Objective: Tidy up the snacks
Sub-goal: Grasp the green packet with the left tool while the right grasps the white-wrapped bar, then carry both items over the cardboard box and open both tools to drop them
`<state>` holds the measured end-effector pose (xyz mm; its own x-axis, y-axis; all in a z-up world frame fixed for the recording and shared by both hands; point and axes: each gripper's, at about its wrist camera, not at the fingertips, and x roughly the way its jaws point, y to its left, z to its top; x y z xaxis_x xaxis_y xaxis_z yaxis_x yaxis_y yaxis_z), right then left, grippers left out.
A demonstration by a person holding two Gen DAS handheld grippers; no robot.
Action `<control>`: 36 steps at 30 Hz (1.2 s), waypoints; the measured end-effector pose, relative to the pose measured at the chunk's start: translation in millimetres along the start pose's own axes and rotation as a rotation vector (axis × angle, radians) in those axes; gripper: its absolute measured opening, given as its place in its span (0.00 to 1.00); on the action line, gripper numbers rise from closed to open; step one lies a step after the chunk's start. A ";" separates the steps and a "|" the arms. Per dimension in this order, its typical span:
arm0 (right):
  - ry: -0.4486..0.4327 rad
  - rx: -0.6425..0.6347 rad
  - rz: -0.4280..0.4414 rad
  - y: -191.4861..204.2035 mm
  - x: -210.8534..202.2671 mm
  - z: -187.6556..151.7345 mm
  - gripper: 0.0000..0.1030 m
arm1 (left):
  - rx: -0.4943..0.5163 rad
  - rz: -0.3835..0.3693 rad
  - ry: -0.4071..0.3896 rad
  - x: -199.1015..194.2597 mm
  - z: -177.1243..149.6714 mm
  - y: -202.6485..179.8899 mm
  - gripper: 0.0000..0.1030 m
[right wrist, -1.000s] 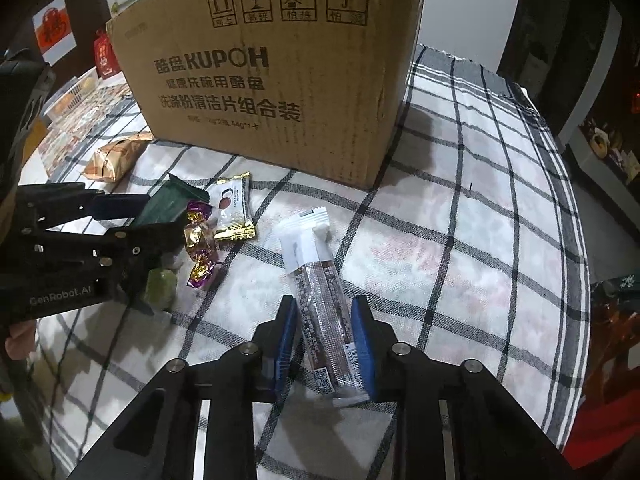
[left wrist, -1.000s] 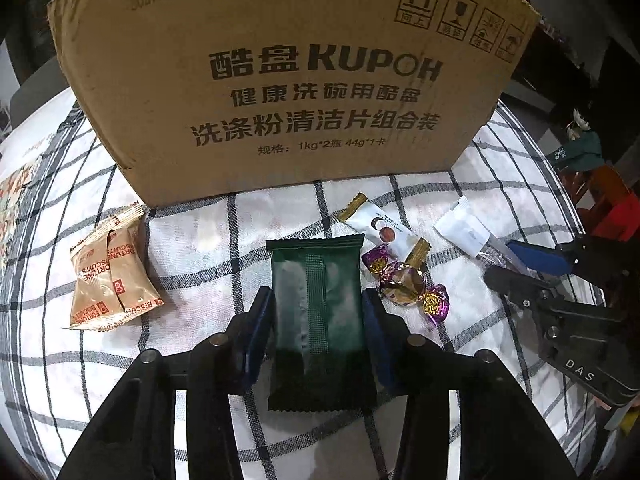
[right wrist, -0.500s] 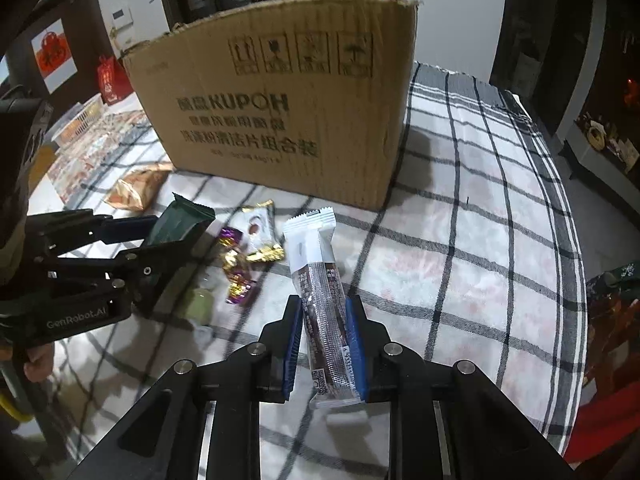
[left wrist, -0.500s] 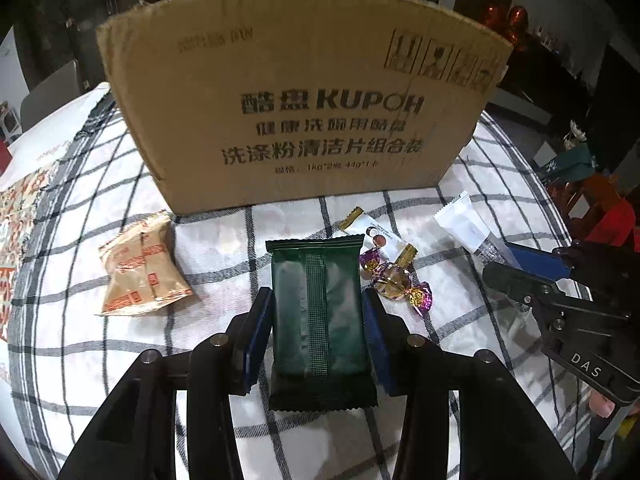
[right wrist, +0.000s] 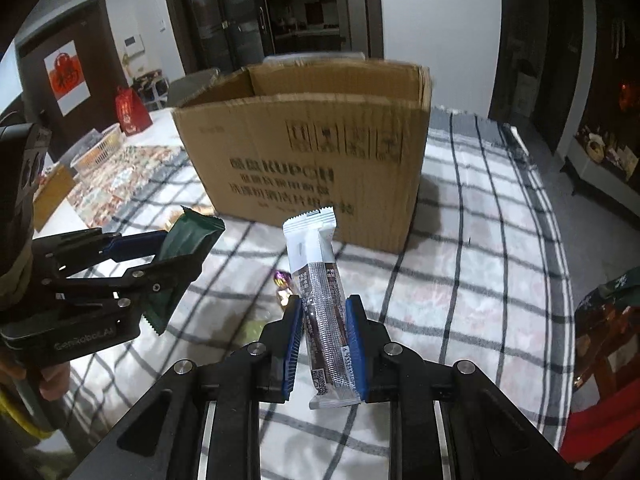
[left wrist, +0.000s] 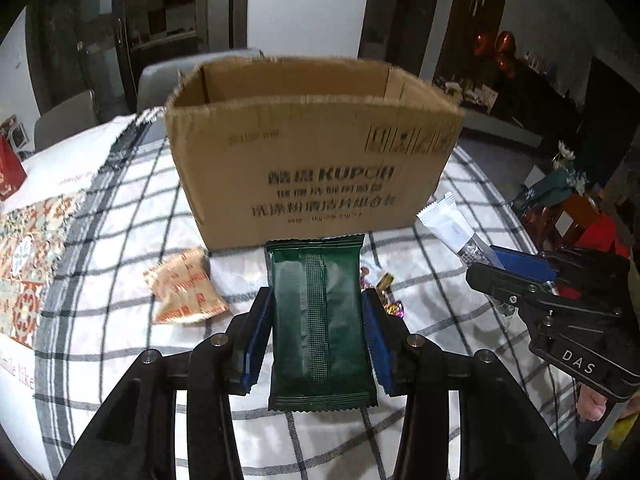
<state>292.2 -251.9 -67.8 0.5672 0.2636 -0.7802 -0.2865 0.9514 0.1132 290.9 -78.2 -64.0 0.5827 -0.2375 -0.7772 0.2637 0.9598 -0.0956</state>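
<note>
My left gripper [left wrist: 318, 300] is shut on a dark green snack packet [left wrist: 318, 320] and holds it above the table, in front of the open cardboard box [left wrist: 312, 160]. My right gripper [right wrist: 322, 306] is shut on a long white and brown snack bar [right wrist: 320, 292], also lifted, facing the same box [right wrist: 312, 152]. An orange biscuit packet [left wrist: 184, 286] lies on the checked tablecloth [left wrist: 120, 280] left of the green packet. Purple and gold candies [left wrist: 386, 292] lie partly hidden behind my left gripper's right finger; one shows in the right wrist view [right wrist: 282, 280].
The box is open at the top and stands at the far side of the table. A patterned cloth [left wrist: 28, 240] and a red bag [right wrist: 130, 112] lie to the left. The table edge drops off at the right [right wrist: 560, 280].
Both grippers have risen off the table with their snacks. The box's open top has come into view, and the table items look lower and farther away.
</note>
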 end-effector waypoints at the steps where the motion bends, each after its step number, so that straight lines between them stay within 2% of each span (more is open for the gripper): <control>1: -0.009 0.003 0.001 0.9 -2.9 1.6 0.23 | -0.001 -0.001 -0.008 -2.3 2.2 -0.6 0.42; 21: -0.148 0.039 0.039 18.6 -44.8 39.2 0.23 | 0.023 0.004 -0.195 -67.3 40.8 4.8 0.42; 36: -0.219 0.031 0.049 24.3 -57.1 81.6 0.23 | 0.045 0.032 -0.291 -89.2 77.8 15.1 0.42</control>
<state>315.9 -230.8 29.7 0.7082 0.3349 -0.6216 -0.2960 0.9401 0.1693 302.6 -54.2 52.3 0.7853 -0.2465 -0.5680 0.2720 0.9614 -0.0412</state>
